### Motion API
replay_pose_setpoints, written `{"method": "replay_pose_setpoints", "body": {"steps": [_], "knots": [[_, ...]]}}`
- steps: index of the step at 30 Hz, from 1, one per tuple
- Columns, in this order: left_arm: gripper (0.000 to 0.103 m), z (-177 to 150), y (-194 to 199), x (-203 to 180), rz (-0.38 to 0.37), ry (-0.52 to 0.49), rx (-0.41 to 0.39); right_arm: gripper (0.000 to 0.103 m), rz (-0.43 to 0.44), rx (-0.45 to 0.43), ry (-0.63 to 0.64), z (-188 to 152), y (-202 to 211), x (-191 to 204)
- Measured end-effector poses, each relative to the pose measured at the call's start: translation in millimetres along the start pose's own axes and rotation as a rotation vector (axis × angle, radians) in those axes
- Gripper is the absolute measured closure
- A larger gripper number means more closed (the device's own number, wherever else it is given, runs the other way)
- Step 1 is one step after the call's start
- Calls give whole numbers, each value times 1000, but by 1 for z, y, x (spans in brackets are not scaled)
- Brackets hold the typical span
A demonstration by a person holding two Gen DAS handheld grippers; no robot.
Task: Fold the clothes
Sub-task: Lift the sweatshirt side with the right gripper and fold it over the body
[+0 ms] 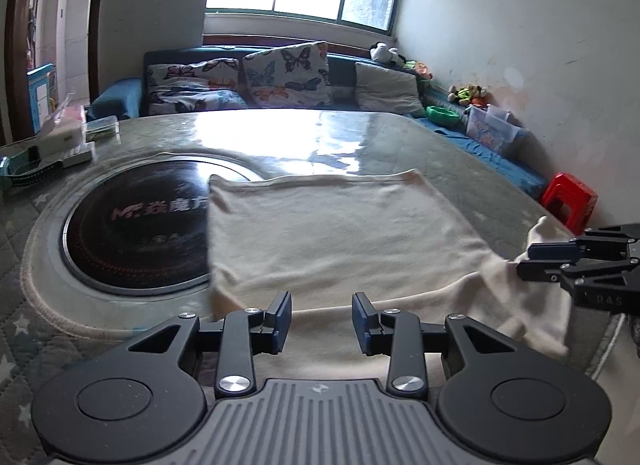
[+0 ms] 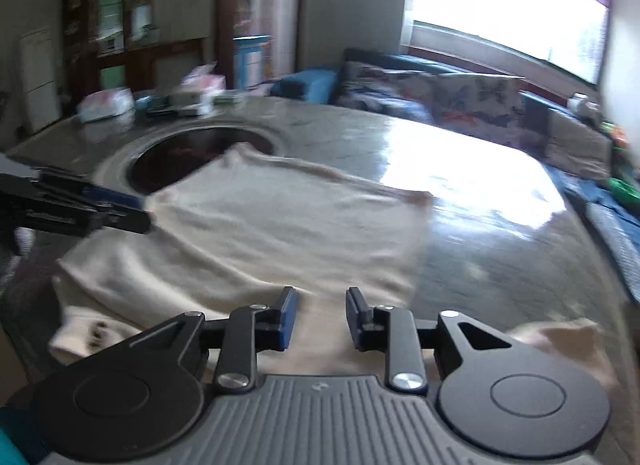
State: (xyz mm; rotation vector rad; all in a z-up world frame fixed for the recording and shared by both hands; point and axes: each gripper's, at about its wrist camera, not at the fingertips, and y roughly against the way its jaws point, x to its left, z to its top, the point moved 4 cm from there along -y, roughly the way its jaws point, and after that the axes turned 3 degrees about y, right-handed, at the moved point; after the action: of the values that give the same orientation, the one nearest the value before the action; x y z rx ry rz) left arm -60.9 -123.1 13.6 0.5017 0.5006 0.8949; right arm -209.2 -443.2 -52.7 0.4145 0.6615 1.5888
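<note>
A cream garment [image 1: 340,237] lies spread flat on the round table, its left edge over the black cooktop. It also shows in the right wrist view [image 2: 280,237], with a sleeve hanging at the near left. My left gripper [image 1: 322,321] is open and empty just above the garment's near edge. My right gripper [image 2: 320,319] is open and empty over the near edge too. The right gripper shows at the right in the left wrist view [image 1: 524,259], beside the garment's bunched right sleeve. The left gripper shows at the left in the right wrist view [image 2: 140,211].
A round black induction cooktop [image 1: 140,225] is sunk into the table [image 1: 460,161]. Boxes and packets [image 1: 60,137] sit at the table's far left. A sofa with butterfly cushions [image 1: 280,73] stands behind. A red stool [image 1: 570,201] stands at the right.
</note>
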Motion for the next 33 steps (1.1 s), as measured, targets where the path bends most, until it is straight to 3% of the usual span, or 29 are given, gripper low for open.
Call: {"method": "replay_pose_setpoints", "body": {"steps": [7, 13, 17, 22, 23, 25, 27, 33], "knots": [[62, 1, -2, -25, -36, -37, 5, 74, -264, 33, -255, -40, 14, -98], [56, -2, -6, -43, -49, -67, 21, 72, -383, 38, -441, -70, 14, -158], [56, -4, -9, -51, -51, -87, 34, 70, -386, 27, -543, -81, 10, -179], [53, -4, -12, -62, -64, -106, 43, 71, -377, 3, -574, -87, 5, -185], [52, -4, -13, -65, -67, -111, 45, 73, -378, 0, -570, -87, 4, -185], [52, -6, -14, -70, -74, -121, 52, 90, -379, -6, -569, -86, 4, -187], [51, -7, -16, -75, -81, -132, 60, 96, -371, -16, -583, -87, 5, -190], [48, -15, -23, -96, -119, -173, 85, 99, -349, -106, -610, -81, 33, -192]]}}
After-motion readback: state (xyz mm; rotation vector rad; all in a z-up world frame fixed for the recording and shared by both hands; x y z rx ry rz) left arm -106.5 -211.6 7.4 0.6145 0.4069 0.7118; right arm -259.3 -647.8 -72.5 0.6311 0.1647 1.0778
